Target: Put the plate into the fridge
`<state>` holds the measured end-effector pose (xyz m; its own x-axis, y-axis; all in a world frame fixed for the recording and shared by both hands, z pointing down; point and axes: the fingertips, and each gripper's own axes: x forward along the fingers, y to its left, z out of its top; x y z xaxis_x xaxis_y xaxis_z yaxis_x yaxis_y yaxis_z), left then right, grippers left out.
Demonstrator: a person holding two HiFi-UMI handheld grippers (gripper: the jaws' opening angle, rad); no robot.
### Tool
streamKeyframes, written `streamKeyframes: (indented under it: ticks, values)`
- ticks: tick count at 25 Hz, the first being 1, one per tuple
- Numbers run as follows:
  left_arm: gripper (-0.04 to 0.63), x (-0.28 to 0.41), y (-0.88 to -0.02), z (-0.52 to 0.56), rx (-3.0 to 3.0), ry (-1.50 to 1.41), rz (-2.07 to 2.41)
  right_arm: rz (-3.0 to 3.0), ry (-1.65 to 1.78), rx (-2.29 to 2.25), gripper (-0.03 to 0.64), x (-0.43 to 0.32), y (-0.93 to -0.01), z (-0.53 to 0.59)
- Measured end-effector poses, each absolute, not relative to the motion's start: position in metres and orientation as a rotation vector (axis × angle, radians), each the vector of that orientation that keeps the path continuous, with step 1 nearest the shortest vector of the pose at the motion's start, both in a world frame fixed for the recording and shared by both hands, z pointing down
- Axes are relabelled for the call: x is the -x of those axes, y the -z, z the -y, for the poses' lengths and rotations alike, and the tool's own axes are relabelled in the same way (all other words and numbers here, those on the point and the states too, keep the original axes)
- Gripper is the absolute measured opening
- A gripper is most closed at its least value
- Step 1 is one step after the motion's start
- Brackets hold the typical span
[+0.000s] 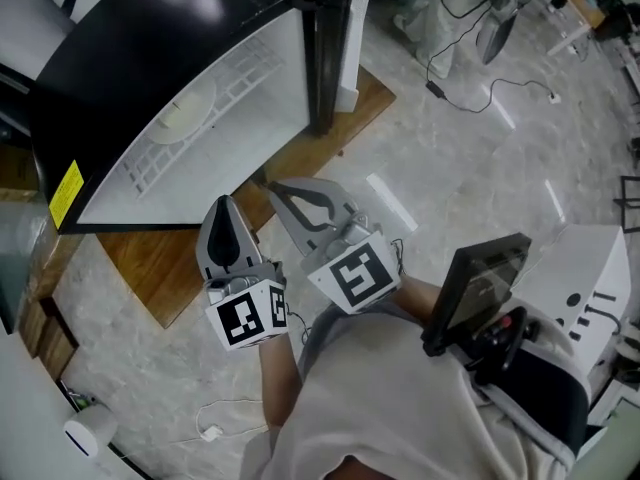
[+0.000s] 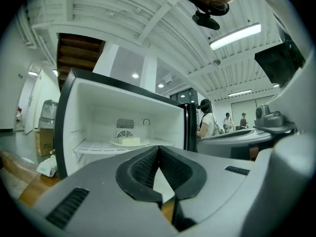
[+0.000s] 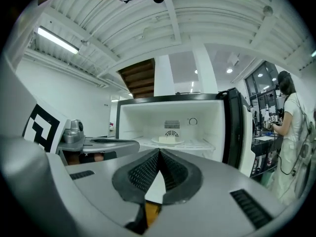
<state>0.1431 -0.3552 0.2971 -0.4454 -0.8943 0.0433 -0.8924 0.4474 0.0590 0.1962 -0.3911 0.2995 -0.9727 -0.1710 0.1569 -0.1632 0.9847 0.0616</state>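
Note:
The fridge [image 1: 150, 28] stands open, black outside and white inside. A pale plate [image 1: 186, 114] with a pale block on it rests on the wire shelf inside, also seen as the plate [image 2: 129, 141] and the plate [image 3: 170, 140]. My left gripper [image 1: 226, 204] is shut and empty, a short way in front of the opening. My right gripper [image 1: 268, 183] is shut and empty beside it, pointing at the fridge. In the gripper views the left gripper [image 2: 158, 148] and the right gripper [image 3: 159, 152] both have their black pads closed together with nothing between them.
The fridge door [image 3: 232, 127] hangs open at the right of the opening. A wooden board [image 1: 150, 258] lies under the fridge. Cables [image 1: 470, 78] trail over the floor behind. A white machine [image 1: 590, 278] stands at my right. People [image 2: 207, 120] stand in the background.

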Motion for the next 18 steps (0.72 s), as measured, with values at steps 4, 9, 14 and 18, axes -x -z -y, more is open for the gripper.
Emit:
streamKeyframes:
  ticks: [4, 9, 14, 18]
  values:
    - [0.018, -0.175, -0.281, 0.321, -1.585, 0.067, 2.638, 2.979, 0.077, -0.286, 0.017, -0.234, -0.280, 0.365]
    - [0.018, -0.205, -0.243, 0.274, -1.568, 0.069, 2.623, 2.973, 0.104, -0.298, 0.017, -0.268, -0.237, 0.320]
    - [0.018, -0.290, -0.238, 0.216, -1.657, 0.097, 2.601, 3.008, 0.151, -0.334, 0.017, -0.350, -0.230, 0.259]
    - [0.018, -0.314, -0.217, 0.182, -1.663, 0.082, 2.567, 2.951, 0.178, -0.320, 0.017, -0.365, -0.210, 0.227]
